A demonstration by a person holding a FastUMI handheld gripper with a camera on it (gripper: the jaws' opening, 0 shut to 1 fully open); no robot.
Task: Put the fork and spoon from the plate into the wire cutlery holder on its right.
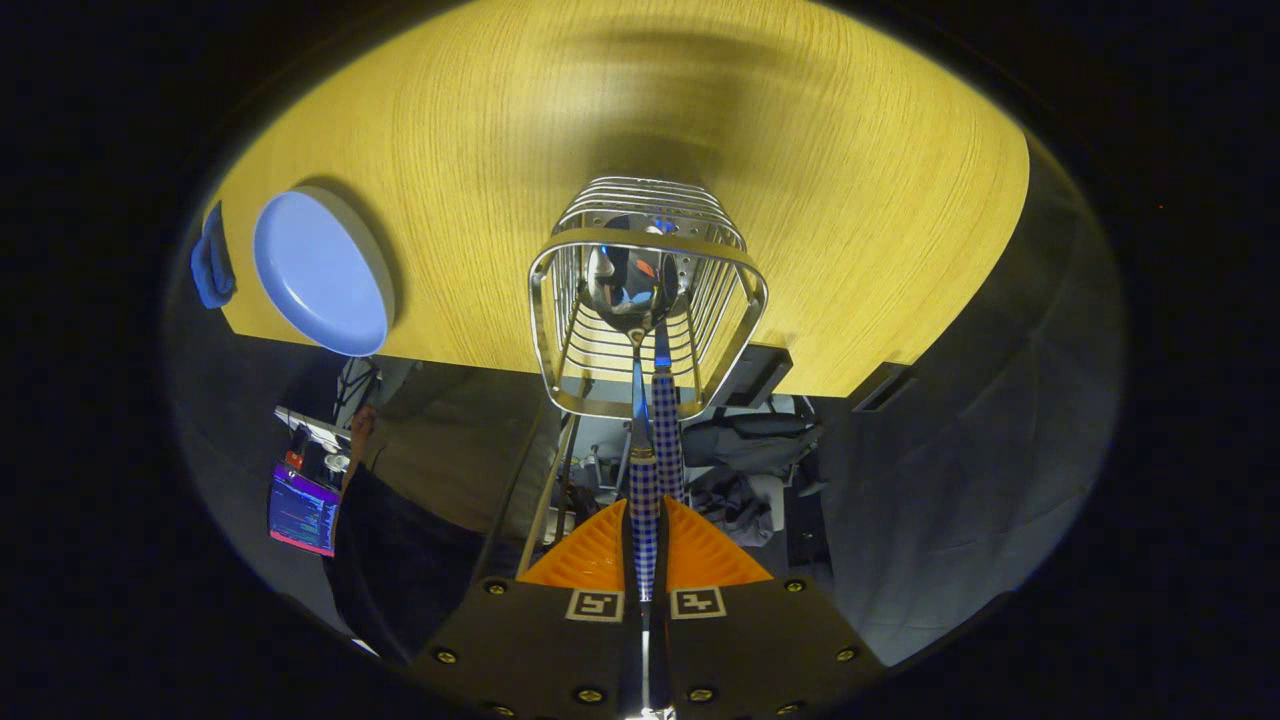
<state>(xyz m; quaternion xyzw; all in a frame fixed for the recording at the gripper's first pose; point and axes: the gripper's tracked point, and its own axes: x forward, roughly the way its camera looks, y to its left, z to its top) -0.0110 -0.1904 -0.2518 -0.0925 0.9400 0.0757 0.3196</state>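
Note:
My gripper (645, 520) is shut on the blue-checked handle of the spoon (630, 285). The spoon's shiny bowl hangs inside the mouth of the wire cutlery holder (745, 290), straight ahead of the fingers. A second blue-checked handle, the fork (667, 430), sticks out of the holder right beside the spoon's shaft; its head is hidden behind the spoon bowl. The blue plate (320, 270) lies on the wooden table (850, 180) to the left of the holder, with nothing on it.
A blue cloth (210, 265) lies at the table edge beside the plate. Below the table's near edge stand a person (400, 520), a lit screen (302, 512) and some clutter. Bare tabletop stretches beyond and to the right of the holder.

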